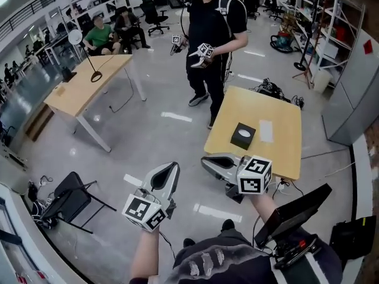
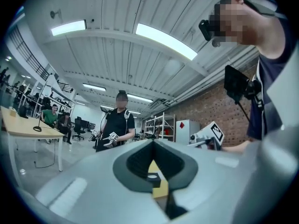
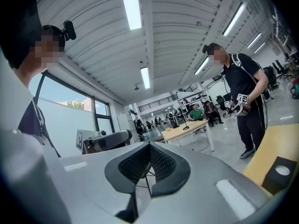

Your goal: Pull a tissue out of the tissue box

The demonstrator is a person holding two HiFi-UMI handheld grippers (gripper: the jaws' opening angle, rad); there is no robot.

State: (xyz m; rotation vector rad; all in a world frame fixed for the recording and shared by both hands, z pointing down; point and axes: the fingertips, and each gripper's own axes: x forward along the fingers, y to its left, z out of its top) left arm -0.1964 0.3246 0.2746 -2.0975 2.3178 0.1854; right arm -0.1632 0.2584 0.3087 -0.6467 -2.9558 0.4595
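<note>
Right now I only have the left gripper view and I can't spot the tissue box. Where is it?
Observer: The head view shows the tissue box, black, on the light wooden table, above and to the right of the left gripper in that picture.
Operator: Is there a tissue ready to grab?
Observer: White tissue shows in the box's top opening. I can't tell whether it sticks up.
Operator: What is the other gripper doing?
Observer: The right gripper is by the table's near edge. Its own view shows its jaws together with nothing between them.
</note>
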